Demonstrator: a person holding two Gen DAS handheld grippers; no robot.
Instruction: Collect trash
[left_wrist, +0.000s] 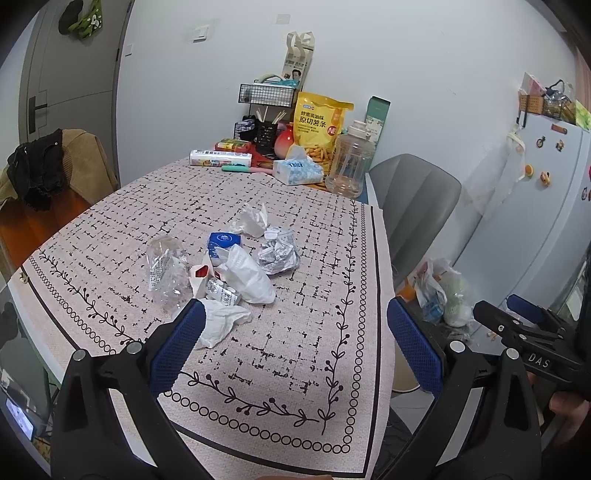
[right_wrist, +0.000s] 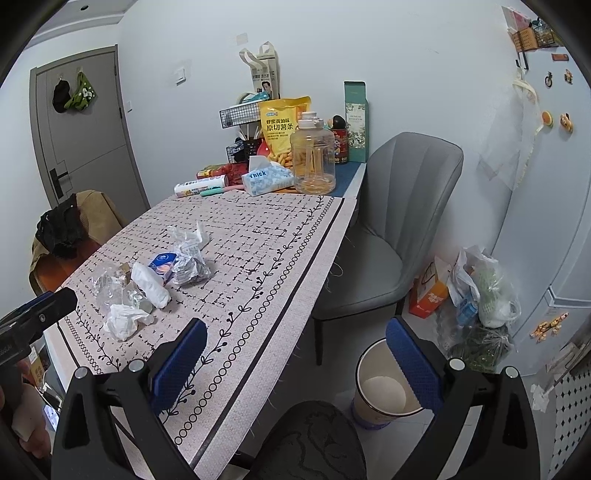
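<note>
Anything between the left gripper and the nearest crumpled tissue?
Nothing visible. The left gripper is open above the table's near end, and the tissue lies just beyond its left finger, bare cloth between. Other trash sits behind it.

Trash heap on desk (left_wrist: 280, 362): three crumpled white tissues (left_wrist: 221, 321), one crushed clear plastic bottle (left_wrist: 166, 273), one blue-white carton (left_wrist: 221, 243), one crumpled printed wrapper (left_wrist: 279, 251); one bin (right_wrist: 380, 395) on floor; two grey chairs (right_wrist: 388, 236); two tools (left_wrist: 295, 347)
</note>
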